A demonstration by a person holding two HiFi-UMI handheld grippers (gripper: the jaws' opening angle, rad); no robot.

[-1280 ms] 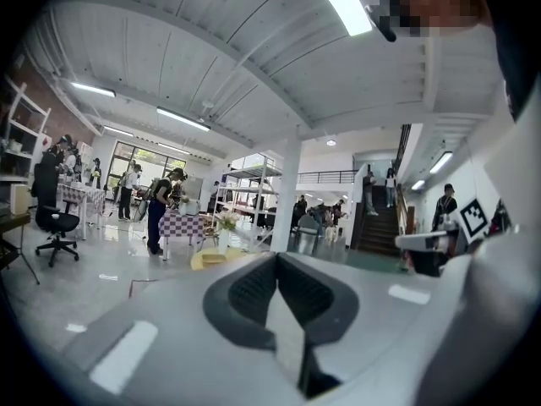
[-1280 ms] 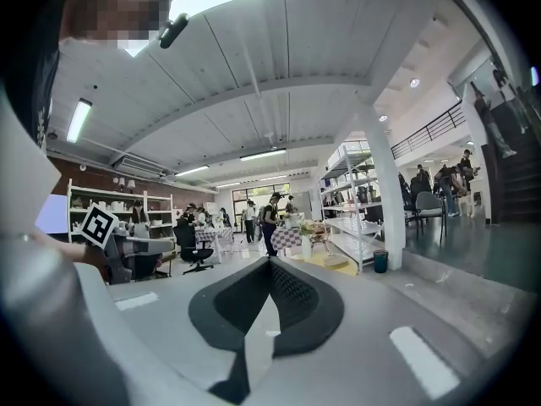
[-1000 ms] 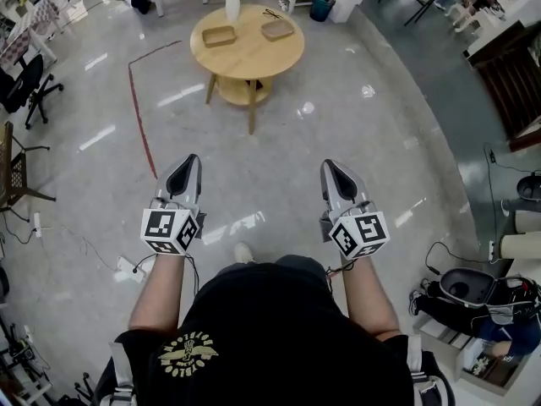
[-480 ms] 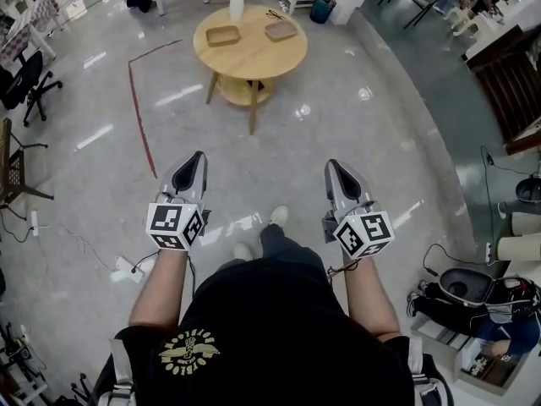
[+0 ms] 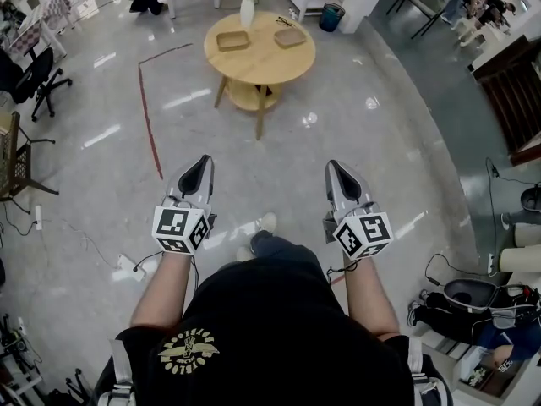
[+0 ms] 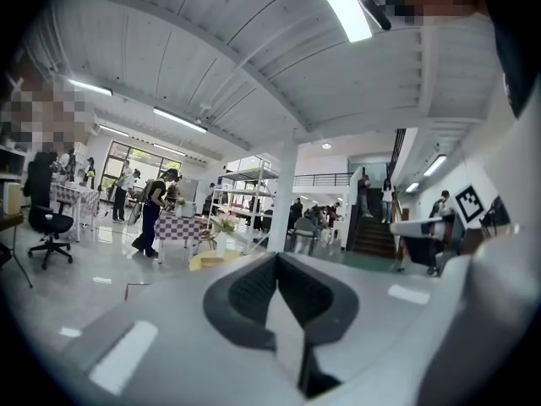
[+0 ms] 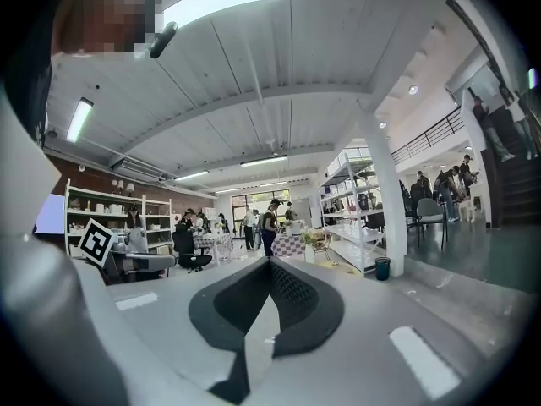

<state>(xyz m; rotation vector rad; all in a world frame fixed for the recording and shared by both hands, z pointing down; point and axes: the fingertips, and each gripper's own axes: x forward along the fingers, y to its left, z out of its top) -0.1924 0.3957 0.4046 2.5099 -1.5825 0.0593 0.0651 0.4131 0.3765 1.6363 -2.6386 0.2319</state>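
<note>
I hold both grippers out in front of me at waist height, over a glossy grey floor. In the head view the left gripper (image 5: 201,167) and the right gripper (image 5: 336,171) are both shut, with nothing between the jaws. Each points toward a round wooden table (image 5: 262,64) a few steps ahead. On the table are two shallow wooden trays (image 5: 232,41) (image 5: 290,37) and a white vase of flowers (image 5: 248,8). The left gripper (image 6: 277,260) and the right gripper (image 7: 269,265) show their jaws pressed together, with the hall beyond.
A red line (image 5: 150,117) runs along the floor left of the table. Left of it are a black office chair (image 5: 38,70) and a wooden chair (image 5: 13,155). A blue bin (image 5: 331,17) stands beside a white column. Cables (image 5: 127,269) lie at my left, and dark stairs (image 5: 517,91) are at the right.
I have stepped forward: the table sits lower and closer in the head view, and one foot shows ahead of me. Both grippers stay shut and level.
</note>
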